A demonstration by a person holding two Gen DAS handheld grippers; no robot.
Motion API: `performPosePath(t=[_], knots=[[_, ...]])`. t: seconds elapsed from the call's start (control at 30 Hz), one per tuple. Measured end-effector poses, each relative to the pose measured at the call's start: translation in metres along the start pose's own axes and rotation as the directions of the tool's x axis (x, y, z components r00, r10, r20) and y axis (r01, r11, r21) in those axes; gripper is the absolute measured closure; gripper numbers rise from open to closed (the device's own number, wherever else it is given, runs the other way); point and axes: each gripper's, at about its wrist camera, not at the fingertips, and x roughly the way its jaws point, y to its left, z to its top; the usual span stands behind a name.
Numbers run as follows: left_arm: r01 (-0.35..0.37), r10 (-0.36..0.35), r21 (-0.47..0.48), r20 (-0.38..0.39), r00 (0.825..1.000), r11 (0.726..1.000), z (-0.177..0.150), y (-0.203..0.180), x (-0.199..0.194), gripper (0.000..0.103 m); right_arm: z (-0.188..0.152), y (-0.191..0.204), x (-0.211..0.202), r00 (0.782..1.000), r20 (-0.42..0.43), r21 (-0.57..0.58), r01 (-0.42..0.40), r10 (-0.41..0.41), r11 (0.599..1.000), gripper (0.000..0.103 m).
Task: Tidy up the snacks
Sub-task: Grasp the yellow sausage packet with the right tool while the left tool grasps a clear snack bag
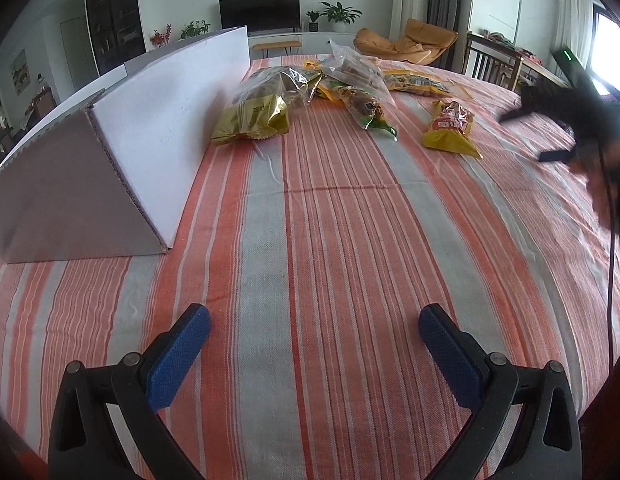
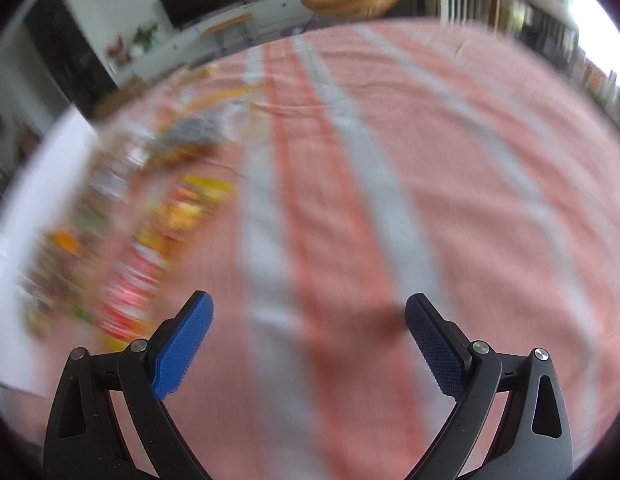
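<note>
Several snack bags lie on the striped cloth at the far side of the table: a gold bag (image 1: 252, 120) beside the box, a clear bag with a green end (image 1: 367, 110), a yellow and red bag (image 1: 449, 128) further right, and more bags (image 1: 413, 80) behind. A white cardboard box (image 1: 122, 152) stands at the left. My left gripper (image 1: 313, 320) is open and empty above the cloth near the front. My right gripper (image 2: 309, 308) is open and empty; it also shows in the left wrist view (image 1: 549, 136) at the right, blurred. The right wrist view is blurred; the snacks (image 2: 150, 240) streak at its left.
The orange and grey striped cloth (image 1: 329, 240) covers the table. A black cable (image 1: 610, 280) hangs at the right edge. Chairs (image 1: 493, 64) stand beyond the table's far right; a TV and plants are behind.
</note>
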Motion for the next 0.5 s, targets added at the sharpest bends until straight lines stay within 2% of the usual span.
performPosePath(t=[0.03,0.1,0.2,0.27,0.33,0.37,0.5], knots=[[-0.001,0.001,-0.001,0.001,1.0,1.0,0.0,0.0,0.0,0.0,0.005,0.013,0.003,0.998,-0.04,0.019,-0.054,0.055,0.998,0.005],[-0.001,0.001,-0.001,0.004,1.0,1.0,-0.001,0.0,0.0,0.0,0.012,0.042,0.011,0.993,-0.089,-0.01,-0.075,0.074,0.997,0.007],[0.0,0.0,-0.001,0.009,1.0,1.0,-0.001,0.0,0.0,0.0,0.016,0.09,0.033,0.99,-0.14,-0.118,0.002,-0.018,0.993,0.008],[0.001,-0.001,0.0,0.012,1.0,1.0,-0.002,0.0,-0.001,0.0,0.016,0.11,0.044,0.988,-0.136,-0.161,0.052,-0.074,0.986,0.009],[0.003,-0.003,0.003,0.015,1.0,1.0,-0.003,0.0,-0.002,0.0,0.015,0.123,0.051,0.984,-0.127,-0.185,0.096,-0.121,0.978,0.026],[0.003,-0.003,0.004,0.015,1.0,1.0,-0.003,0.0,-0.002,0.0,0.013,0.127,0.052,0.982,-0.103,-0.207,0.137,-0.16,0.969,0.04],[0.004,-0.004,0.003,0.016,1.0,1.0,-0.004,0.0,-0.003,0.0,0.001,0.123,0.044,0.988,-0.067,-0.278,0.114,-0.138,0.954,0.053]])
